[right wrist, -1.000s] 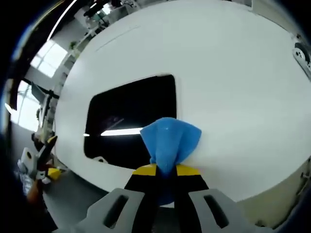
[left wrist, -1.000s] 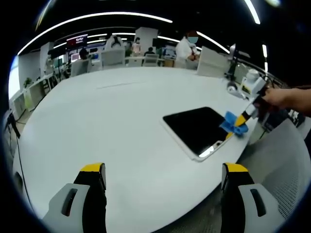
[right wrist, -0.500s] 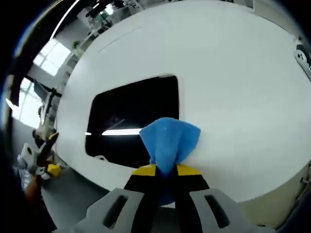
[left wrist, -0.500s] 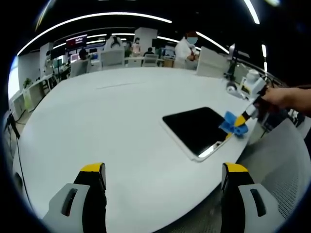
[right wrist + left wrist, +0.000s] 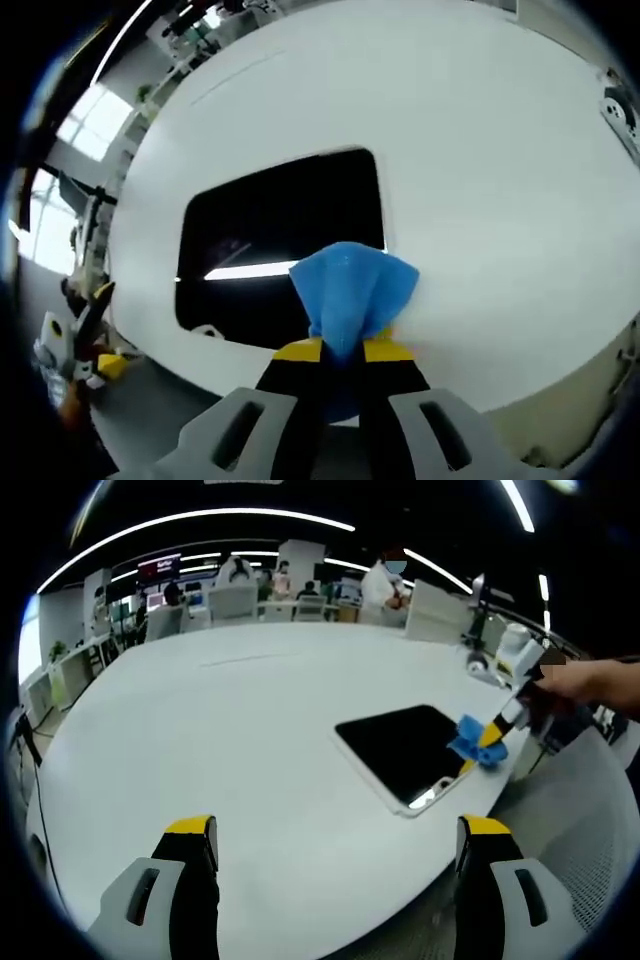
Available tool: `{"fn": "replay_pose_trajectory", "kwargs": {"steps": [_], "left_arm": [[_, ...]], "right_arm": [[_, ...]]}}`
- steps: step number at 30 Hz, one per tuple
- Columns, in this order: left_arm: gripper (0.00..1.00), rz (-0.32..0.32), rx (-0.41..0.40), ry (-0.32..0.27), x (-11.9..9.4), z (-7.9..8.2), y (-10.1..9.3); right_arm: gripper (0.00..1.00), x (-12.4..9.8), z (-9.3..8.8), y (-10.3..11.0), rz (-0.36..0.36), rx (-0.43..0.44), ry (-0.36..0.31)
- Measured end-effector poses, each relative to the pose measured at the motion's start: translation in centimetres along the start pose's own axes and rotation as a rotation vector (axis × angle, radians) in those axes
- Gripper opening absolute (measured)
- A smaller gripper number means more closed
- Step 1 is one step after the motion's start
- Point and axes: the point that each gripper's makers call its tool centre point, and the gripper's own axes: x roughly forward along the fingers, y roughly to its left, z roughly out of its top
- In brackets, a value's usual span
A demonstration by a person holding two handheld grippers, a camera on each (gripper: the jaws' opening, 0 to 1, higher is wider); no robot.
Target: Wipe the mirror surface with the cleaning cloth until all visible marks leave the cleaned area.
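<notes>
On the white tabletop [image 5: 230, 740] lies a dark rectangular mirror [image 5: 285, 235], near its edge. The right gripper [image 5: 343, 352], jaws clenched on a blue cleaning cloth [image 5: 352, 295], presses it at the mirror's edge. The left gripper view adds the left gripper [image 5: 335, 845], jaws spread wide and holding nothing, and distant people.

A broad white table [image 5: 230, 740] carries a dark mirror [image 5: 405, 745] lying flat near its edge, at three o'clock in the left gripper view. A small white device [image 5: 478, 662] sits at two o'clock.

Open-plan office, desks [image 5: 235, 598], monitors [image 5: 158, 564], ceiling strip lights [image 5: 200, 516]
</notes>
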Motion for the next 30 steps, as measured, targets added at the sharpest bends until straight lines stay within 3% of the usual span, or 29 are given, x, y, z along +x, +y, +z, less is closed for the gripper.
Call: {"fn": "replay_pose_trajectory", "kwargs": {"steps": [30], "left_arm": [[0.99, -0.007, 0.010, 0.002, 0.1, 0.0, -0.1]], "right_arm": [[0.07, 1.3, 0.0, 4.3, 0.033, -0.027, 0.032]]}}
